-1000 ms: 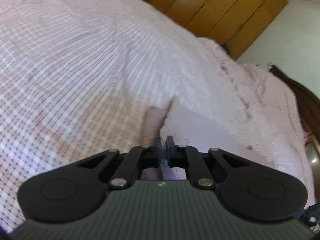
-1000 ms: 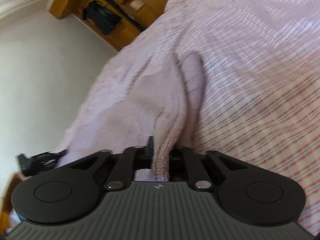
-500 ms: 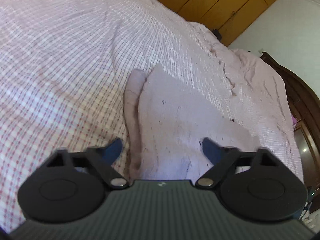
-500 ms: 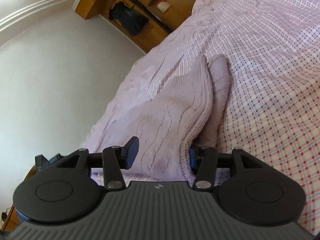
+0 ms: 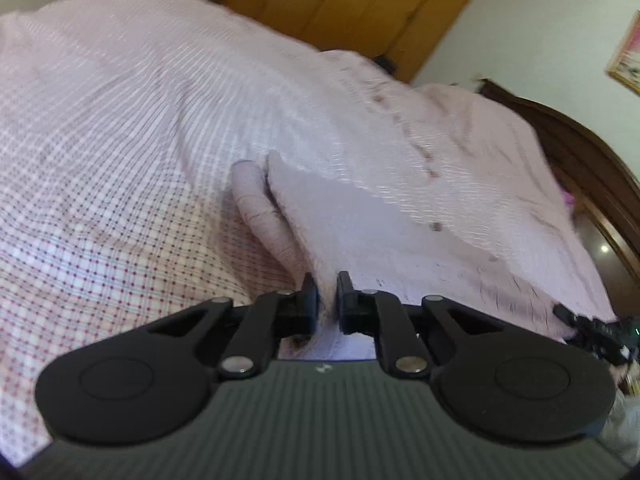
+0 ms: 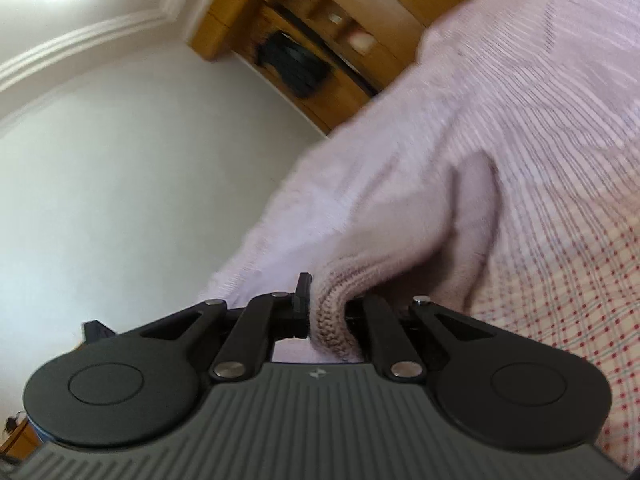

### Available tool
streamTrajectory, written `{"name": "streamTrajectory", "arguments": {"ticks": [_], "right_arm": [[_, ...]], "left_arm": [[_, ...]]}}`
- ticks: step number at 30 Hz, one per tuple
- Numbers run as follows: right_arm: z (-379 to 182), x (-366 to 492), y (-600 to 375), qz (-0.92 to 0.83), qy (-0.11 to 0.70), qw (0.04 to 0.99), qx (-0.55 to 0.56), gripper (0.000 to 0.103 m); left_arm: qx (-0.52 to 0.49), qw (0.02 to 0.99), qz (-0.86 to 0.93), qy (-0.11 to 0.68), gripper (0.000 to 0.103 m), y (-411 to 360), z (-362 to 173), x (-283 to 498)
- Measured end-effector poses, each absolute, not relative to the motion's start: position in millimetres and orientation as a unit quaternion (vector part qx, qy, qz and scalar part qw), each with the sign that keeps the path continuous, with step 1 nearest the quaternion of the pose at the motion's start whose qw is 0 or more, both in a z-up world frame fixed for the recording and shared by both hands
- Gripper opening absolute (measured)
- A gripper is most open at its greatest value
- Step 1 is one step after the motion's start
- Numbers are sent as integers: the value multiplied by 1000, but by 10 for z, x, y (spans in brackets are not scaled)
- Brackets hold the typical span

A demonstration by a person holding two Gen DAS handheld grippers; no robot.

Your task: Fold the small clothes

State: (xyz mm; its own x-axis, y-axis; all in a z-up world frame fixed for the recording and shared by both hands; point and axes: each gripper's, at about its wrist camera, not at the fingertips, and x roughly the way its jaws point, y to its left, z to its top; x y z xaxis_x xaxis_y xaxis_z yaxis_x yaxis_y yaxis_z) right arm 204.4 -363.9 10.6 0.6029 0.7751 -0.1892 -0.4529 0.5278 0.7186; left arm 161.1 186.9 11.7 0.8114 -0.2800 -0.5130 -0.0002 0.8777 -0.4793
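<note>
A pale pink knitted garment lies on a bed with a pink checked sheet. A folded sleeve lies along its left side. My left gripper is shut on the garment's near edge. In the right wrist view the same garment stretches away from me. My right gripper is shut on its ribbed hem, which bunches between the jaws and hides the right fingertip. Both views are blurred by motion.
The checked sheet covers the bed on all sides of the garment. Wooden wardrobes stand behind the bed, and a dark wooden headboard curves at the right. A white wall fills the left of the right wrist view.
Both grippers opened half a second ago and let the garment lie flat. Now both have shut again on its near edge, and the hem is lifted off the sheet.
</note>
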Motion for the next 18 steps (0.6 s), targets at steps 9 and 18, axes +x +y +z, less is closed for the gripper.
{"name": "streamTrajectory", "arguments": {"ticks": [9, 18], "right_arm": [[-122, 2160, -3730, 298, 356, 833, 301, 27], [861, 1973, -2774, 83, 329, 941, 1, 58]], "left_arm": [[-147, 933, -30, 326, 32, 1733, 6, 1524], [-314, 902, -2, 298, 77, 2541, -115, 2125]]}}
